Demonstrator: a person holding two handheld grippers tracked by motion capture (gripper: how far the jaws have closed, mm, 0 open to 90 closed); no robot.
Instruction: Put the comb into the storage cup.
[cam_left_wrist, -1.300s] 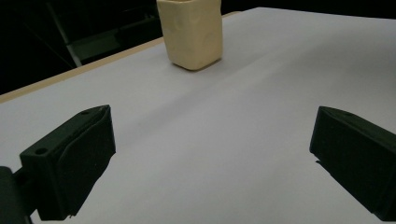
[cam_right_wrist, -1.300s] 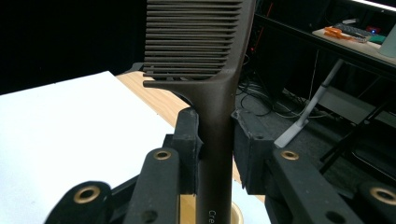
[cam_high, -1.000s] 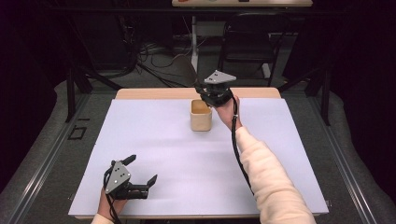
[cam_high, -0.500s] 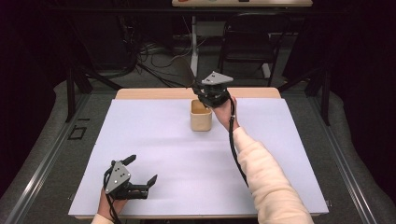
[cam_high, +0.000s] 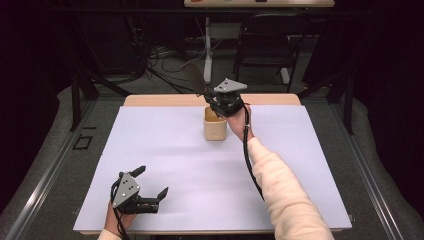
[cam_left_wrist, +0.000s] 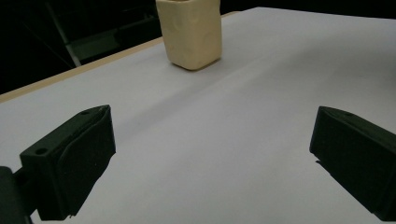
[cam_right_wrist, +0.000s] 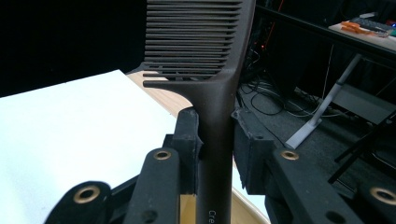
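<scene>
High view: dark comb (cam_high: 196, 76) pinched at its handle by the right gripper (cam_high: 223, 102), long axis slanted up and away, held directly above the beige cup (cam_high: 215, 125) on the white table (cam_high: 310, 165). Left gripper (cam_high: 150, 187) spread, idle, well apart.

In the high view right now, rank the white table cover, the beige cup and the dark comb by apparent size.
1. White table cover, by far the largest.
2. Beige cup.
3. Dark comb, held in the right gripper; it is blurred and partly hidden, so cup versus comb is unsure.
</scene>
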